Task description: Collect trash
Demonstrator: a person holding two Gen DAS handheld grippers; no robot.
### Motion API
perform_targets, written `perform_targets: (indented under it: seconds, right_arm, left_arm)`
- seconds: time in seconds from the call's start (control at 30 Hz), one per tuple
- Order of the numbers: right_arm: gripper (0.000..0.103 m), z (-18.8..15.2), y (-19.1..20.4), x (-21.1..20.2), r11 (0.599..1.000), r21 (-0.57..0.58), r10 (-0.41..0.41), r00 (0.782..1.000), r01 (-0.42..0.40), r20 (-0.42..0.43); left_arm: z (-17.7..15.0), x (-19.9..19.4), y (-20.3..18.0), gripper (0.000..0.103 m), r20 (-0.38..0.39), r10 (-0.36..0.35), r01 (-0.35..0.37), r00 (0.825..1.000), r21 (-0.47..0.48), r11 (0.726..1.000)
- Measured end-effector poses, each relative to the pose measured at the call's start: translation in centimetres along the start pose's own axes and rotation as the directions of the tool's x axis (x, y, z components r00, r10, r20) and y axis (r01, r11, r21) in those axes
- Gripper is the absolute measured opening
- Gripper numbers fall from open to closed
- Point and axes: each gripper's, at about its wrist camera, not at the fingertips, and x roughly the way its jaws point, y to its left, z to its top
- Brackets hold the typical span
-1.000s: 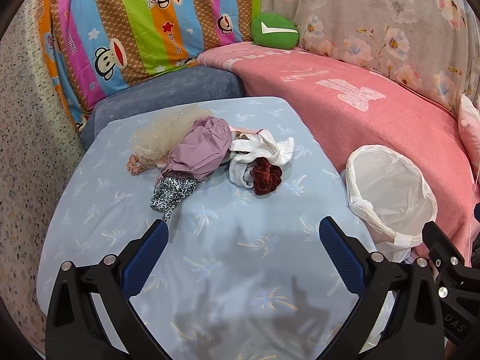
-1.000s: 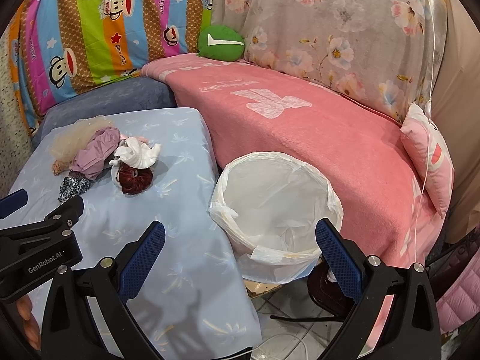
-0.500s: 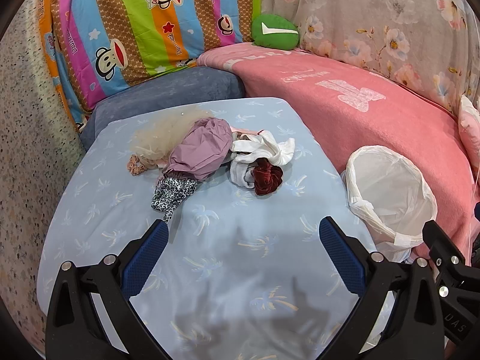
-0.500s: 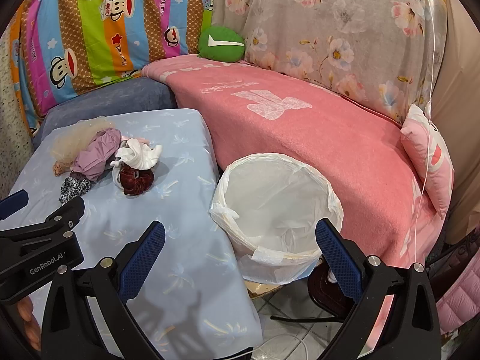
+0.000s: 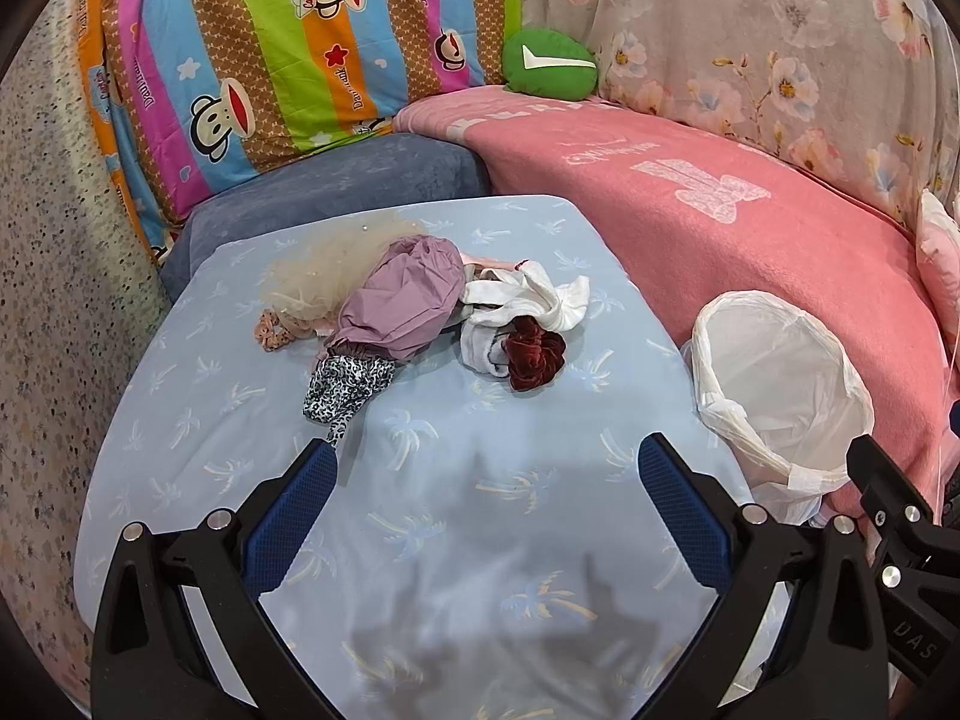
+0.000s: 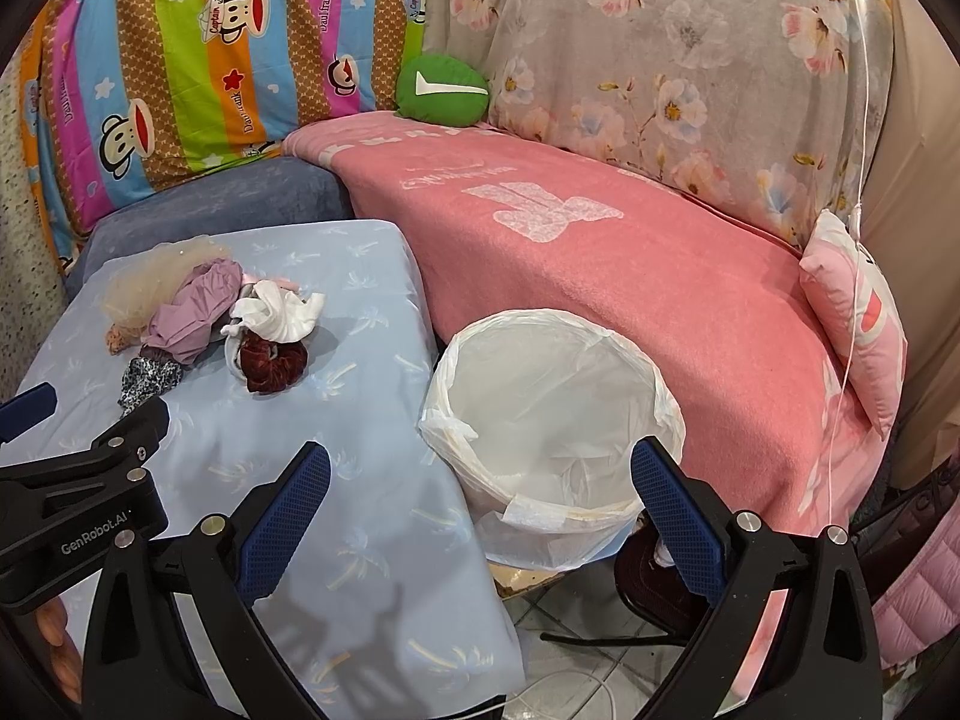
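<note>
**Grippers above a cloth-covered table, scraps and bin**

Left gripper [image 5: 483, 462] hangs with its blue ribbed fingers spread wide, holding nothing. Right gripper [image 6: 480, 465] likewise gapes over the bin [image 6: 555, 414], a round drum lined with crinkled white plastic, at 3 o'clock of the table [image 5: 420, 540]. The scrap pile [image 5: 420, 312], soft crumpled fabrics in mauve, white, velvety maroon and leopard print, lies at the table's 12 o'clock, well apart from both grippers.

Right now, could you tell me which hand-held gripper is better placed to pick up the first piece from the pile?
Left. Its open hand-held gripper faces the pile head-on, with the leopard scrap just ahead. The right one points at the bin.
</note>
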Motion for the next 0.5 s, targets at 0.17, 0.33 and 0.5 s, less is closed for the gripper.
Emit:
perform_targets:
  seconds: [0.17, 0.33, 0.5]
  right_arm:
    - [0.097, 0.17, -0.01, -0.04, 1.000, 0.000, 0.001, 1.000, -0.001, 0.001]
    - [0.097, 0.14, 0.00, -0.05, 1.000, 0.000, 0.001, 1.000, -0.001, 0.002]
    - [0.097, 0.48, -0.10, -0.15, 1.000, 0.001, -0.001, 1.000, 0.001, 0.004]
  left_arm:
    - [0.00, -0.02, -0.13, 0.096, 0.000, 0.003, -0.003, 1.000, 0.001, 1.000]
    - [0.13, -0.15, 0.04, 0.096, 0.000, 0.001, -0.001, 1.000, -0.001, 1.000]
    - [0.12, -0.16, 0.03, 0.096, 0.001, 0.001, -0.001, 1.000, -0.001, 1.000]
